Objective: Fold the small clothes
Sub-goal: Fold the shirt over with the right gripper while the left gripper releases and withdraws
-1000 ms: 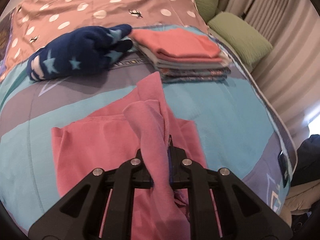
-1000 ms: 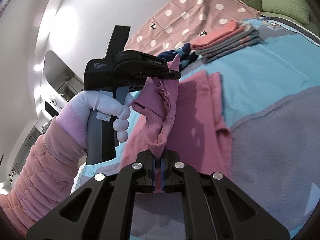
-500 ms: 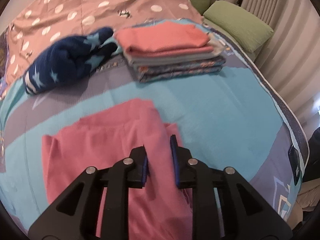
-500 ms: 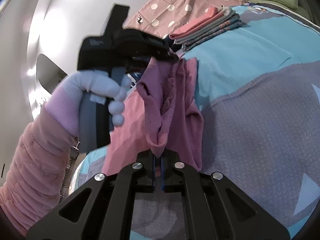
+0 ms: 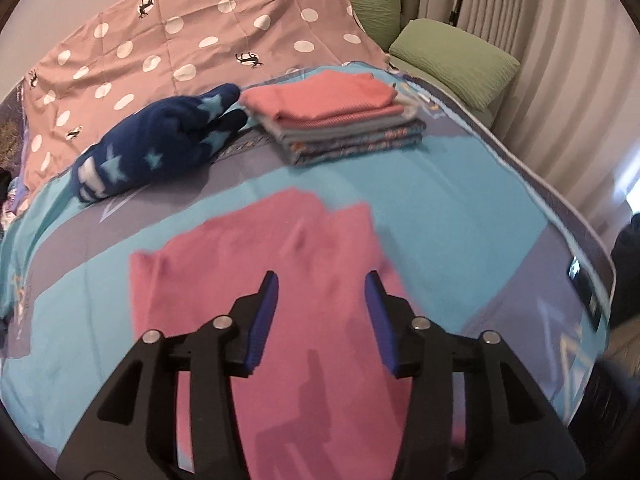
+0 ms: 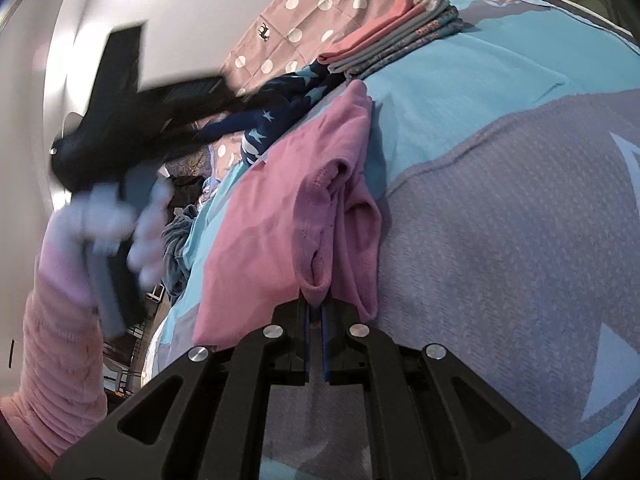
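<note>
A pink garment (image 5: 288, 264) lies spread on the blue and grey bed cover. My left gripper (image 5: 322, 296) hovers above it, open and empty, its blue pads wide apart. In the right wrist view the same pink garment (image 6: 280, 216) lies on the bed with one edge bunched up. My right gripper (image 6: 316, 312) is shut on that bunched edge near the bed surface. The left gripper (image 6: 132, 128) shows there blurred, held in a gloved hand above the garment.
A stack of folded clothes (image 5: 340, 116) with a coral piece on top sits at the back. A dark blue star-patterned garment (image 5: 160, 144) lies left of it. A polka-dot pillowcase (image 5: 192, 32) and green pillows (image 5: 452, 60) lie behind. The bed edge (image 5: 560, 216) runs at the right.
My left gripper let go of the pink garment, opened wide and lifted away. The cloth dropped flat onto the bed. My right gripper kept its hold and sank toward the bed.
</note>
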`<state>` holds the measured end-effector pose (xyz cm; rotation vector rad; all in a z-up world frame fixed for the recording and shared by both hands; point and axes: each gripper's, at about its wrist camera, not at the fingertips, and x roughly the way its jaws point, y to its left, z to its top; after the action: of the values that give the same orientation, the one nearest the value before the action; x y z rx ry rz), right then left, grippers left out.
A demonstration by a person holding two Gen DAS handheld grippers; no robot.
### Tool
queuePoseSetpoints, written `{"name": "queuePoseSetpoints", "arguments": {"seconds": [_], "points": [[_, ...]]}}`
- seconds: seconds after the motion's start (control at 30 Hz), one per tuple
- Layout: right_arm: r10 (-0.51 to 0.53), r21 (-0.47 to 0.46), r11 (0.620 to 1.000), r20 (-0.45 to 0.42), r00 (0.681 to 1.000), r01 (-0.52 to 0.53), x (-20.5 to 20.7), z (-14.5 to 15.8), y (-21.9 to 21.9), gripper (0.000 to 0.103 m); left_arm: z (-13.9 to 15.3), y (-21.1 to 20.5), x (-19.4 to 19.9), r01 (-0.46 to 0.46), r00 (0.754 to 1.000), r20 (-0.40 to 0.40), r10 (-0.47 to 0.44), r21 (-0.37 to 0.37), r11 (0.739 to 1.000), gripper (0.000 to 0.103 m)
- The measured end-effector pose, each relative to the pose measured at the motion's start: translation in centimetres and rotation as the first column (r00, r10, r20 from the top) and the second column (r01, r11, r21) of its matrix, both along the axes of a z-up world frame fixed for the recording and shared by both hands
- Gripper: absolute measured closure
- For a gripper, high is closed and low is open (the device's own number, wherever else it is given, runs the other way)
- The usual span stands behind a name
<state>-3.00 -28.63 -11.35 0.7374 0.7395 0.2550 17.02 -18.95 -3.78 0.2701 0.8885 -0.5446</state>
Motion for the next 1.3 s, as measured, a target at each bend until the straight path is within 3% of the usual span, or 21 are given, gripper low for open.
{"name": "queuePoseSetpoints", "arguments": {"seconds": [0.17,0.43,0.53,0.83,1.03,1.13,1.2,1.27,1.3], "points": [[-0.002,0.007,1.0,-0.013,1.0,0.002,-0.1,-0.2,-0.2,0.098,-1.1,6.5,-5.2,-0.015,0.999,0.037,0.015,-0.005,1.0,0.048],[-0.006,0.029,1.0,-0.019,1.0,0.007,0.2,0.2,-0.3,0.098,-5.1,13.8,-13.2,-0.112,0.994,-0.006,0.112,0.015,0.994,0.04],[-0.009,0.02,1.0,-0.022,1.0,0.009,0.2,0.3,-0.2,0.098,-6.2,14.6,-14.0,-0.121,0.992,-0.029,0.121,0.004,0.993,0.04],[-0.011,0.013,1.0,0.004,1.0,0.011,0.4,2.0,-0.1,0.098,-7.1,12.0,-15.4,-0.072,0.995,0.073,0.065,0.094,0.993,0.042],[-0.005,0.016,1.0,0.011,1.0,0.004,0.5,2.3,0.0,0.098,-6.3,13.0,-14.5,-0.175,0.975,0.152,0.159,0.097,0.98,0.042],[-0.003,0.029,1.0,0.001,1.0,0.003,0.6,2.0,0.0,0.098,-6.6,13.3,-14.6,-0.185,0.971,0.175,0.161,0.132,0.974,0.042],[-0.023,0.011,1.0,-0.017,1.0,0.023,0.6,1.4,-0.2,0.098,-7.3,13.4,-14.8,-0.184,0.975,0.156,0.161,0.151,0.971,0.046],[-0.041,-0.002,0.999,-0.056,0.998,0.041,0.6,0.5,-0.4,0.098,-7.9,13.7,-14.8,-0.172,0.981,0.118,0.157,0.14,0.975,0.06],[-0.047,0.003,0.999,-0.084,0.995,0.048,0.6,-0.3,-0.6,0.098,-8.0,13.9,-14.8,-0.167,0.983,0.098,0.155,0.126,0.978,0.063]]}}
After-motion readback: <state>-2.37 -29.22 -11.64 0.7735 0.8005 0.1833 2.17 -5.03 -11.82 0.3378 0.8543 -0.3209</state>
